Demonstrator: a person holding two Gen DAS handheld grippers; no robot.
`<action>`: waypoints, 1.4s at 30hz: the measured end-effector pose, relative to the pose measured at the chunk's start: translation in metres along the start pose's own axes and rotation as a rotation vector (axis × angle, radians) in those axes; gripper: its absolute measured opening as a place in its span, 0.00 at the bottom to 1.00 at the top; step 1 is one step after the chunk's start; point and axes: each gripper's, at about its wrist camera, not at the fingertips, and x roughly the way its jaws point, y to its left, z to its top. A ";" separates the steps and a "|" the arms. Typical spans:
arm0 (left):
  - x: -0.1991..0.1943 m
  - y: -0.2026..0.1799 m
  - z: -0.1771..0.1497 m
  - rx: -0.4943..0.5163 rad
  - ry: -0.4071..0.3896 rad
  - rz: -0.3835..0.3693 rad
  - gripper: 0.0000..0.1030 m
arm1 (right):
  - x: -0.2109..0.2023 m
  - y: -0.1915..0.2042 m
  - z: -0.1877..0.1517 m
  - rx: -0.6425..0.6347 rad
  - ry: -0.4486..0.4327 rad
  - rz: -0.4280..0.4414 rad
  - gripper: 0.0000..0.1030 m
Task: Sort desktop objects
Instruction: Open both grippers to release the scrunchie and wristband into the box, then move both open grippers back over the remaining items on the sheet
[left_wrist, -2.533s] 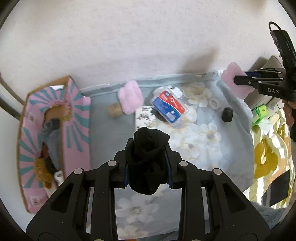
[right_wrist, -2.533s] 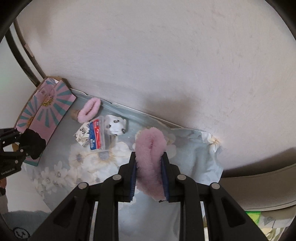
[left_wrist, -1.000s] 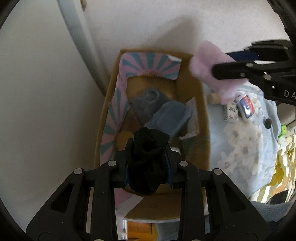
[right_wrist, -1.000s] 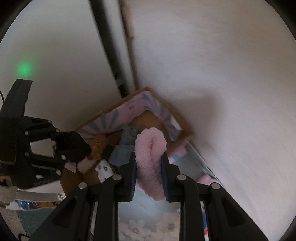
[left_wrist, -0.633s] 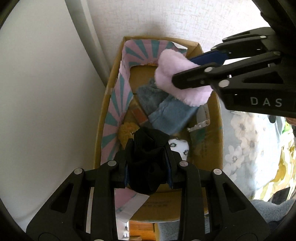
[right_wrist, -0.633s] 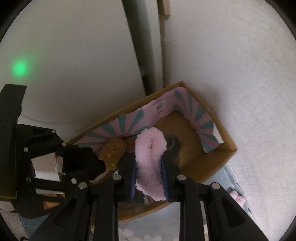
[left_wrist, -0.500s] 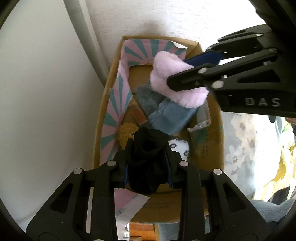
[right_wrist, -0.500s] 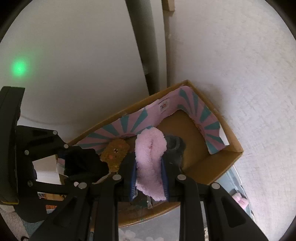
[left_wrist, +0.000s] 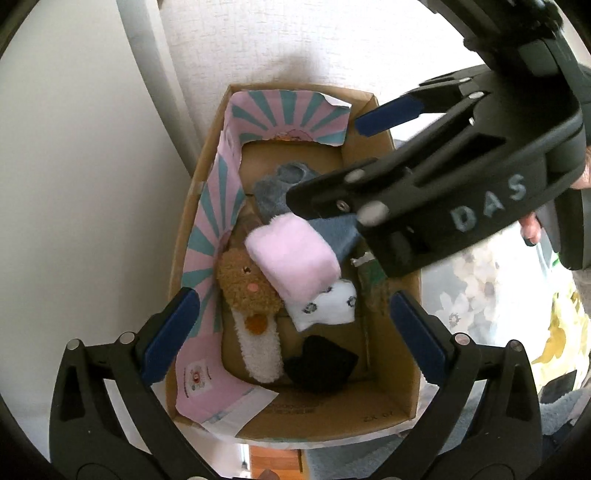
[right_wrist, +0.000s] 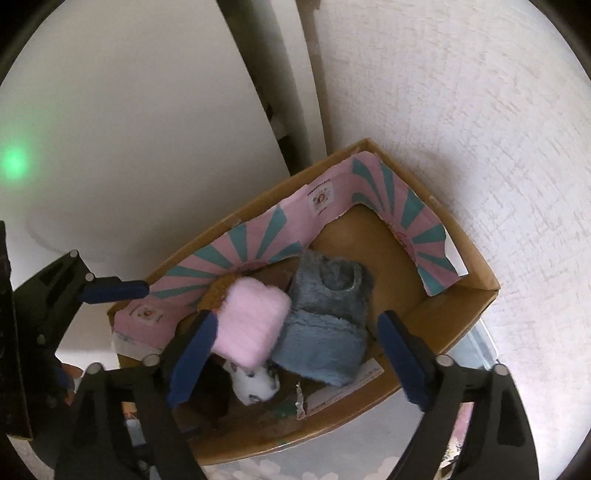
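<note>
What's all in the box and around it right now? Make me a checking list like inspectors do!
Surface: floral cloth beside the cardboard box.
Job's things: pink fluffy sock, black sock, white patterned sock, grey-blue fuzzy socks and a brown bear sock, all inside the box.
Clutter: pink-and-teal striped paper lining the box walls.
Grippers: left gripper open over the box, holding nothing; right gripper open over the box, holding nothing.
Cables: nothing seen.
Surroundings: white textured wall behind the box; a grey post beside it.
</note>
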 end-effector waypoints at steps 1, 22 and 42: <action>0.000 0.001 0.002 -0.002 -0.001 0.000 1.00 | -0.001 0.000 -0.001 -0.001 -0.001 -0.008 0.99; -0.021 -0.006 0.002 -0.027 -0.050 0.079 1.00 | -0.058 0.007 -0.024 0.031 -0.023 -0.108 1.00; -0.045 -0.124 0.045 0.207 -0.142 -0.032 1.00 | -0.166 -0.093 -0.190 0.260 -0.006 -0.364 1.00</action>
